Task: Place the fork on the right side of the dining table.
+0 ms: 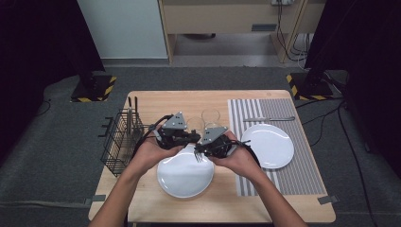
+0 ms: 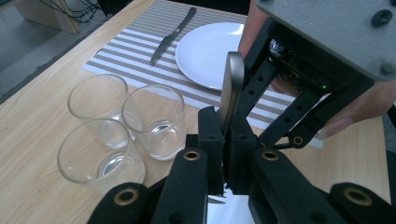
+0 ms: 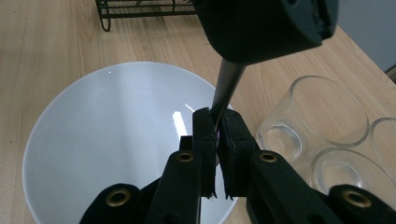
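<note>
Fork (image 1: 199, 156) is mid-handover, pinched by both tools at once, held above the near white plate (image 1: 184, 182) at the table's front centre. Tines point down toward the person in the high view.

Left gripper (image 1: 191, 137): jaws narrow, clamped on the fork handle; in the left gripper view the flat handle end (image 2: 232, 88) sticks up out of them. Right gripper (image 1: 208, 150): jaws also narrow, clamped on the same fork; in the right gripper view the shaft (image 3: 227, 88) runs up from its jaws to the other tool's body. So a double grip, neither side released.

Done so far, judging by the layout: striped placemat (image 1: 302, 175) on the right already has a second white plate (image 1: 274, 146) on it and a knife (image 1: 269, 119) lying beyond that plate. Three glasses (image 2: 105, 135) stand grouped on bare wood between the tools and the mat. Wire cutlery basket (image 1: 120, 142) sits at the left edge with a couple of dark handles still in it.

Left to do, my read: one side lets go, the other takes the fork to the setting, probably beside the plate on the mat. Near plate and the glasses look unplaced too. Roughly midway at best.
</note>
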`<action>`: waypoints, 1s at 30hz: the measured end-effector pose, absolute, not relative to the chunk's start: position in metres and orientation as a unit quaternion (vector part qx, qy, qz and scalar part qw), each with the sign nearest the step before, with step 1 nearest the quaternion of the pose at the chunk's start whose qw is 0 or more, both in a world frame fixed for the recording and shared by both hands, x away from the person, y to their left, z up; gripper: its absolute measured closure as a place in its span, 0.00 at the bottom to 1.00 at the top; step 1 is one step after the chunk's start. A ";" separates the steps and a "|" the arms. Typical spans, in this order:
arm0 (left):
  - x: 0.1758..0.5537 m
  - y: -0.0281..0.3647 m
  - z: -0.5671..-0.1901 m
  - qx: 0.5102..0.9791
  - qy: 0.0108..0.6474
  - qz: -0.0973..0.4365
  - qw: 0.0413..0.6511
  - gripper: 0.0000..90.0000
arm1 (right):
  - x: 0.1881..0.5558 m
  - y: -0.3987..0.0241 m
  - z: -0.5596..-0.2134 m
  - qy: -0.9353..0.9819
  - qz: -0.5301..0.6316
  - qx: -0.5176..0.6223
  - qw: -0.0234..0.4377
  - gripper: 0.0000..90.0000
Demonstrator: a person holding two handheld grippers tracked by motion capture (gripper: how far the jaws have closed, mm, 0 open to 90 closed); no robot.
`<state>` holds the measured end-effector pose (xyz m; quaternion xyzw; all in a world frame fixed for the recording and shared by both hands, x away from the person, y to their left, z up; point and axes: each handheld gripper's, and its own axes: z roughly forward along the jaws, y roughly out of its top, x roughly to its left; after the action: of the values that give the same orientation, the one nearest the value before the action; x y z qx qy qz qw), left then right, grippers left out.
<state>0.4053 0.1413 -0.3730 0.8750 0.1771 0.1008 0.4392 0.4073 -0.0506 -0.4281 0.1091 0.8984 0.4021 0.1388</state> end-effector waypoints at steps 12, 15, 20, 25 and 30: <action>0.408 0.142 -0.377 0.873 0.179 0.103 0.443 0.96 | 0.409 -0.050 -0.433 0.896 0.408 0.115 0.135 0.96; 0.408 0.140 -0.377 0.873 0.179 0.107 0.441 0.94 | 0.409 -0.051 -0.434 0.896 0.408 0.118 0.132 0.96; 0.408 0.138 -0.379 0.872 0.177 0.108 0.444 0.93 | 0.409 -0.052 -0.435 0.896 0.407 0.118 0.134 0.97; 0.410 0.135 -0.381 0.871 0.176 0.108 0.446 0.92 | 0.409 -0.053 -0.436 0.896 0.406 0.120 0.136 0.97; 0.410 0.133 -0.381 0.870 0.175 0.108 0.448 0.92 | 0.410 -0.056 -0.436 0.897 0.404 0.121 0.134 0.97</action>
<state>0.4101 0.1326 -0.3813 0.8702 0.1750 0.1081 0.4477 0.4097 -0.0555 -0.4362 0.1208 0.8966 0.4043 0.1341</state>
